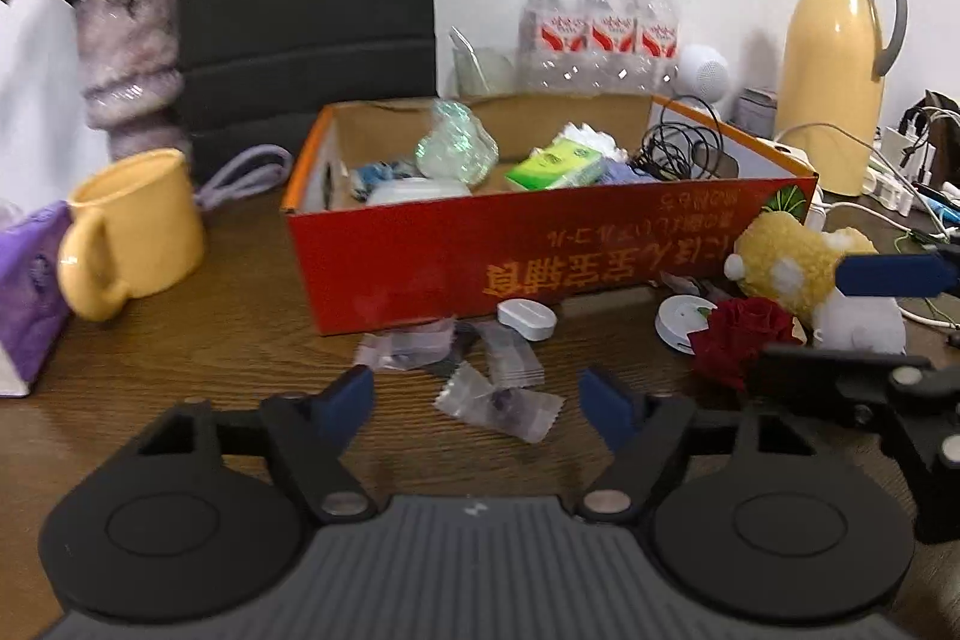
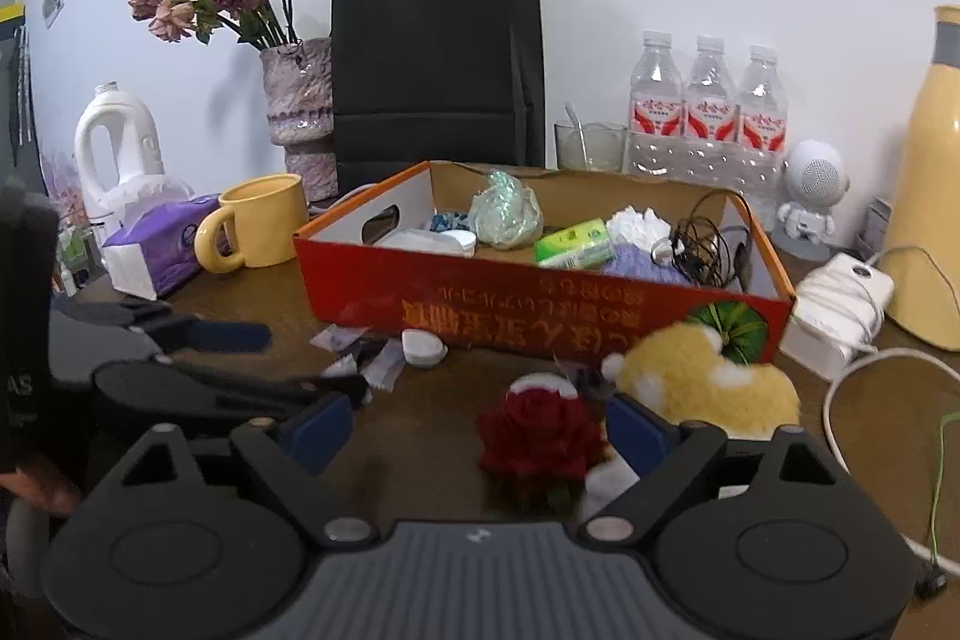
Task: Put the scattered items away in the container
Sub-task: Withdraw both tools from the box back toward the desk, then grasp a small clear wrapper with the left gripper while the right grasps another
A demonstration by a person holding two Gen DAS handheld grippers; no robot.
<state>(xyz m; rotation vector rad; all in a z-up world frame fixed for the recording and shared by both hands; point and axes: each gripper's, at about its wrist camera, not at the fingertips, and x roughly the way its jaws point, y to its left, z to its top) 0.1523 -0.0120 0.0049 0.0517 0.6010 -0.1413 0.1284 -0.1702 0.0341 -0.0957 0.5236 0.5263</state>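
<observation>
We hold both tools with jaws released. Between the left gripper's (image 1: 477,403) spread jaws, just ahead of the tips, lies a clear candy wrapper (image 1: 501,406); the red rose (image 2: 540,439) sits between the right gripper's (image 2: 480,430) jaws. We should settle low, close gently, then lift over the red box's (image 2: 540,304) near wall.
</observation>
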